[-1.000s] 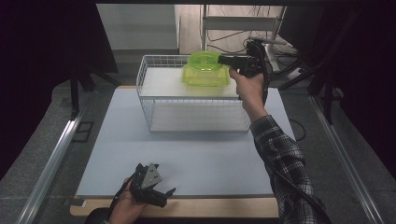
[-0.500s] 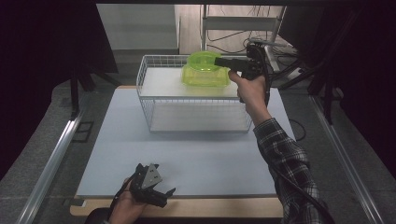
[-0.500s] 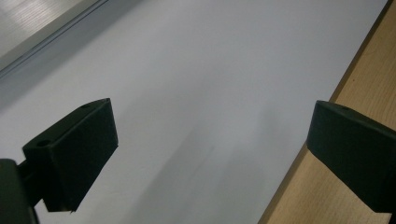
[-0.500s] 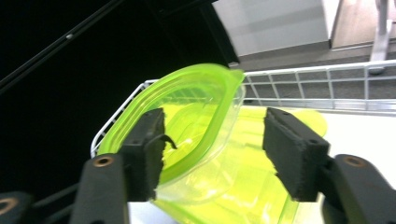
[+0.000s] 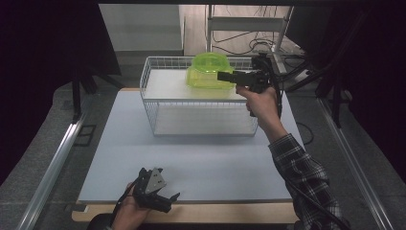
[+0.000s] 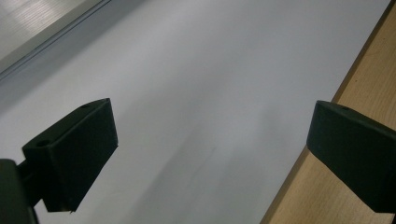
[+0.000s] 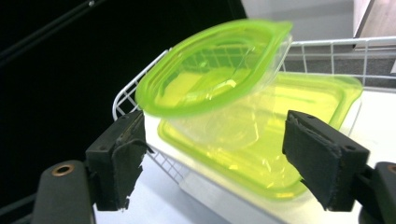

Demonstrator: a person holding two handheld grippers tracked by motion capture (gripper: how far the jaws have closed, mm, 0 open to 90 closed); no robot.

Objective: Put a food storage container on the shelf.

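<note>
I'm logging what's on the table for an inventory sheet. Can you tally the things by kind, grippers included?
Green plastic containers: 1
Green lids, lying tilted on the container: 1
White wire baskets: 1
Hand-held grippers: 2, the left gripper and the right gripper, both open
Total: 5

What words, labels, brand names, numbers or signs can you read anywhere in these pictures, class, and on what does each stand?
None can be read: no print shows on the green container, its green lid, the white wire basket, the white mat, the left gripper or the right gripper.
</note>
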